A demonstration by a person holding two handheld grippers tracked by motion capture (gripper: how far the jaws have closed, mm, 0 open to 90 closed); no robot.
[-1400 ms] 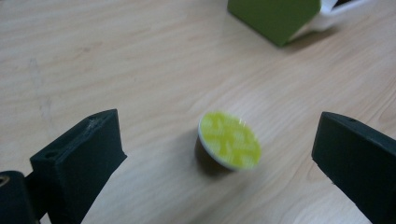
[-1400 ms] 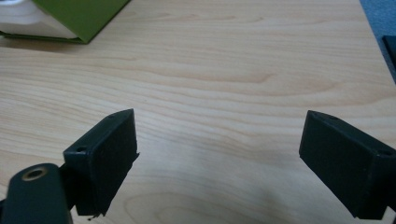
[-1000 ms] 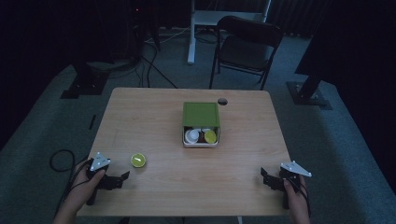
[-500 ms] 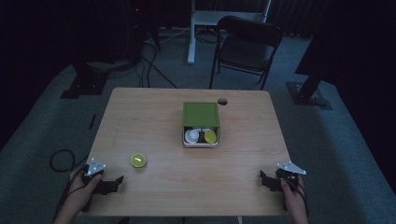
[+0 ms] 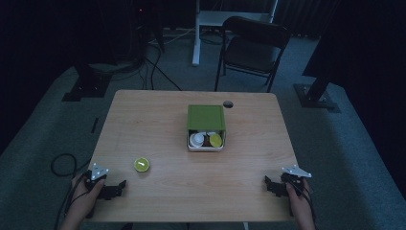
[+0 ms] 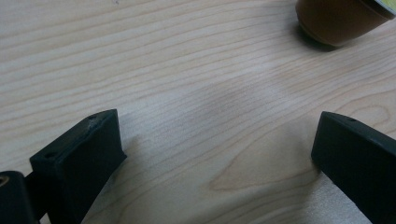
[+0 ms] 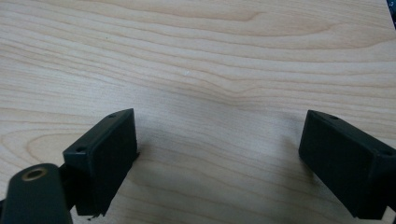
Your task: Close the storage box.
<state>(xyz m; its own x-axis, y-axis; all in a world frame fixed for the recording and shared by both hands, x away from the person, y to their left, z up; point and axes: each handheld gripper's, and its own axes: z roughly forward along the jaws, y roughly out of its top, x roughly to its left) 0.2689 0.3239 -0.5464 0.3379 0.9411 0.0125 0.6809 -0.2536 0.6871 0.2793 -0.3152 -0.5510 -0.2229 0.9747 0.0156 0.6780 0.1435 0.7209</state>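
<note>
The small cup (image 5: 141,164) with the yellow-green lid sits alone on the table (image 5: 158,115), near the front left corner and just ahead of the left gripper (image 5: 118,186). In the left gripper view it appears at the upper right as a brown, tapering body (image 6: 334,21) with a sliver of yellow lid at its edge, tilted in the frame, well beyond the jaw tips and off to one side. Compared with a second ago, the left gripper has drawn back toward the person and the table edge, so the gap between it and the cup has widened; the right gripper (image 5: 269,184) has also slipped back a little. That reads as both hands settling at rest rather than closing in, so the cup probably awaits a fresh approach. Both grippers stand wide open with nothing between their jaws, only bare wood. Farther out, at the table's middle, a box (image 5: 206,143) with its green lid (image 5: 206,117) partly slid back holds similar cups, white and yellow-topped.
</note>
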